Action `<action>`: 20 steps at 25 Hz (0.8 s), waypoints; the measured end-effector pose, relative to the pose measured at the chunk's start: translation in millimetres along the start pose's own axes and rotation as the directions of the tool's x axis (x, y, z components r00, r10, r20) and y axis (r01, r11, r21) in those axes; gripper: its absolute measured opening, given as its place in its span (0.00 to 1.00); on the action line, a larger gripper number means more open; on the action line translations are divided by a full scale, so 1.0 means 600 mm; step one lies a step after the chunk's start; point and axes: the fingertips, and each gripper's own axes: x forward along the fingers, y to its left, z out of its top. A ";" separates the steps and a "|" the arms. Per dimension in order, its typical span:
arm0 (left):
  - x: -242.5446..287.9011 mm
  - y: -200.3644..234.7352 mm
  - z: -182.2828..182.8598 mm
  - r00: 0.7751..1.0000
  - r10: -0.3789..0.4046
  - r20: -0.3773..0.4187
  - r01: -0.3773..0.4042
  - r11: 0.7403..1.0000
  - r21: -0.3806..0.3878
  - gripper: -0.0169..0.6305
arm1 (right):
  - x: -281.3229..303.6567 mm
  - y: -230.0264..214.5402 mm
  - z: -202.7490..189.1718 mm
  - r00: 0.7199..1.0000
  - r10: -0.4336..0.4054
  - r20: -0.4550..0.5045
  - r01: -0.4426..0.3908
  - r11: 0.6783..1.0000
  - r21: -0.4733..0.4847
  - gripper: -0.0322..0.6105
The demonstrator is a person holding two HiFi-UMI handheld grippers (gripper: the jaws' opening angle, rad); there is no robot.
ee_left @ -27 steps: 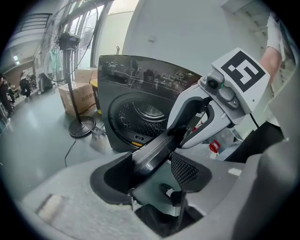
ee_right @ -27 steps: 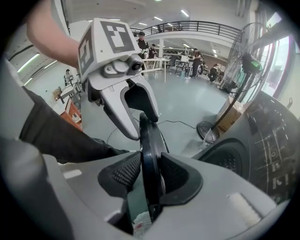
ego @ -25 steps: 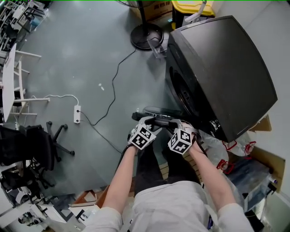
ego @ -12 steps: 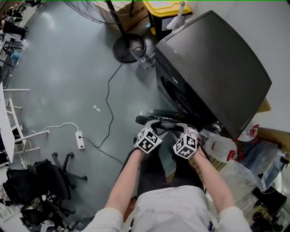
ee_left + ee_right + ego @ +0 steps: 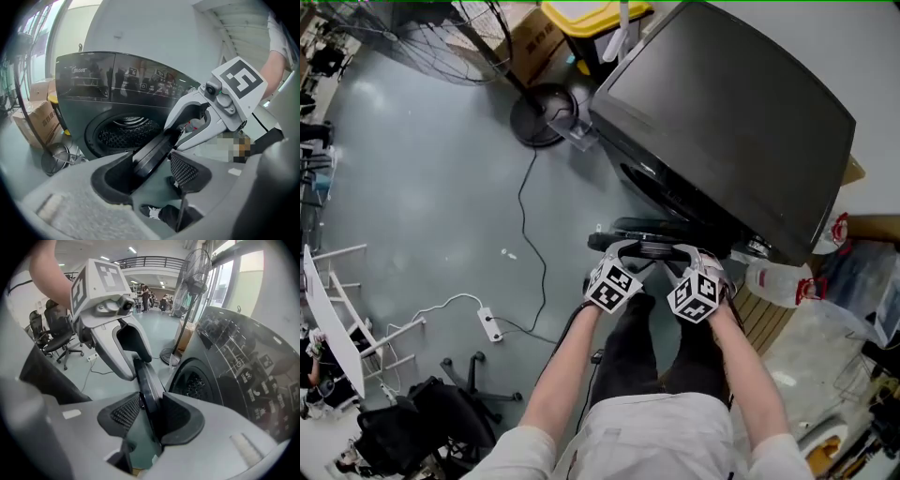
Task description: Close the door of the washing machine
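A dark washing machine (image 5: pixel 722 122) stands at the upper right, its round drum opening (image 5: pixel 124 133) uncovered. Its door (image 5: pixel 652 230) hangs partly open, swung out toward me. My left gripper (image 5: pixel 623 248) and right gripper (image 5: pixel 680 251) sit side by side on the door's outer edge. In the left gripper view the door rim (image 5: pixel 152 152) lies between the jaws of the left gripper (image 5: pixel 150 171), against one pad and clear of the other. The right gripper (image 5: pixel 150 416) has the door rim (image 5: pixel 147 380) between its jaws, which are opening, with a gap at one pad.
A standing fan's round base (image 5: pixel 542 111) and a clear container sit left of the machine. A black cable (image 5: pixel 525 216) and a white power strip (image 5: pixel 489 325) lie on the grey floor. A yellow bin (image 5: pixel 581 11), a plastic jug (image 5: pixel 778 281) and an office chair (image 5: pixel 422 412) stand around.
Both grippers have moved with the door's edge toward the machine's front, and the door now stands at a smaller angle. The head view has swung round.
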 end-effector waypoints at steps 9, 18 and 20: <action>-0.017 0.047 0.038 0.998 0.060 0.031 -0.060 0.998 0.002 0.36 | 0.002 -0.048 0.008 0.995 -0.081 0.058 0.076 0.994 0.077 0.28; -0.012 0.104 0.021 0.979 0.187 0.078 -0.165 0.961 -0.223 0.03 | 0.006 -0.096 0.018 0.986 -0.156 0.059 0.140 0.968 0.209 0.29; 0.002 0.105 0.020 0.979 0.191 0.069 -0.168 0.952 -0.255 0.03 | 0.002 -0.101 0.018 0.983 -0.171 0.064 0.150 0.957 0.250 0.29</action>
